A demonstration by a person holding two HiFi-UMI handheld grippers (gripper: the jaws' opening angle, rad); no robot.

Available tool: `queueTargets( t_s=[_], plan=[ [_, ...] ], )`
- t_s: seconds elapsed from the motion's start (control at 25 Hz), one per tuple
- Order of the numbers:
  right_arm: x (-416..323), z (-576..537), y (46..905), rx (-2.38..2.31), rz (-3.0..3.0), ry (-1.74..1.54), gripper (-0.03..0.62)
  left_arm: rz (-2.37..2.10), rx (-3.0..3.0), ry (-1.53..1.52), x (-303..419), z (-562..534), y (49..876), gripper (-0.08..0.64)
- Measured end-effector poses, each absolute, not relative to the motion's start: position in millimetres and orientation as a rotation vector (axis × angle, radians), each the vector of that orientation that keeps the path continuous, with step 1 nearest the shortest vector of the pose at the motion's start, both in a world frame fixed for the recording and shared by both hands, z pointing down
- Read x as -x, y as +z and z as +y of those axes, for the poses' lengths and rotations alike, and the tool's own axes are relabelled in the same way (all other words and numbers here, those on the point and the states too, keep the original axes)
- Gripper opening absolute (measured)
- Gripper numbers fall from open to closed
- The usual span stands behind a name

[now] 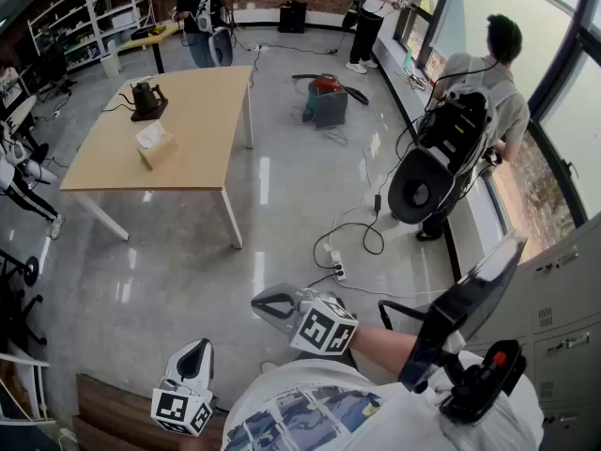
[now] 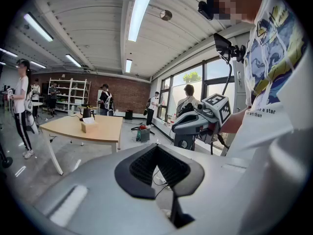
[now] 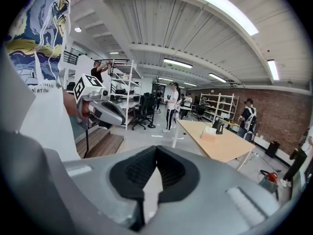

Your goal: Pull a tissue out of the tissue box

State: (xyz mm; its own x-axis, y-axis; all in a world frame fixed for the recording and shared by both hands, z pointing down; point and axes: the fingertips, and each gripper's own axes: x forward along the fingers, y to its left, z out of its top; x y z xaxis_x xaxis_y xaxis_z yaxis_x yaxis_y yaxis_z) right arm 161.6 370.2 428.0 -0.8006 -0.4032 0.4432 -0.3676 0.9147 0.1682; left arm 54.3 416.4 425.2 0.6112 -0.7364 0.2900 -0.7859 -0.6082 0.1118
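The tissue box (image 1: 155,145) is a tan box with a white tissue sticking up. It stands on the wooden table (image 1: 202,148) far ahead at the upper left, next to a black kettle (image 1: 147,100). Both grippers are held close to my body, well away from the table. My left gripper (image 1: 198,349) is low at the bottom left, and my right gripper (image 1: 267,304) is just right of it. Neither holds anything. In the left gripper view the jaws (image 2: 156,146) meet at their tips and the tissue box (image 2: 89,126) is small in the distance. The right gripper's jaws (image 3: 156,148) are shut too, with the tissue box (image 3: 209,133) far off.
Cables and a power strip (image 1: 338,271) lie on the grey floor between me and the table. A red vacuum (image 1: 324,97) sits beyond. A person with a backpack (image 1: 467,111) stands by the windows at right, others stand at the back. Cabinets (image 1: 563,336) line the right.
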Motion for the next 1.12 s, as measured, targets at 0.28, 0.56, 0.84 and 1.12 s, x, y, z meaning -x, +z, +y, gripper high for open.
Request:
queueTargets(
  t_s=[0.28, 0.56, 0.84, 1.12],
  plan=[
    [-158, 380, 427, -0.553, -2.592, -0.109, 0.003, -1.244, -2.614, 0.321, -54, 426, 426, 0.005],
    [-152, 398, 433, -0.513, -2.598, -0.054, 0.003, -1.187, -2.607, 0.328, -59, 442, 425, 0.005],
    [-151, 403, 434, -0.524, -2.598, -0.049, 0.003, -1.214, -2.607, 0.362, -56, 441, 428, 0.005],
    [-138, 416, 442, -0.52, -2.595, -0.037, 0.003, -1.176, -2.602, 0.359, -55, 454, 440, 0.005]
  ],
)
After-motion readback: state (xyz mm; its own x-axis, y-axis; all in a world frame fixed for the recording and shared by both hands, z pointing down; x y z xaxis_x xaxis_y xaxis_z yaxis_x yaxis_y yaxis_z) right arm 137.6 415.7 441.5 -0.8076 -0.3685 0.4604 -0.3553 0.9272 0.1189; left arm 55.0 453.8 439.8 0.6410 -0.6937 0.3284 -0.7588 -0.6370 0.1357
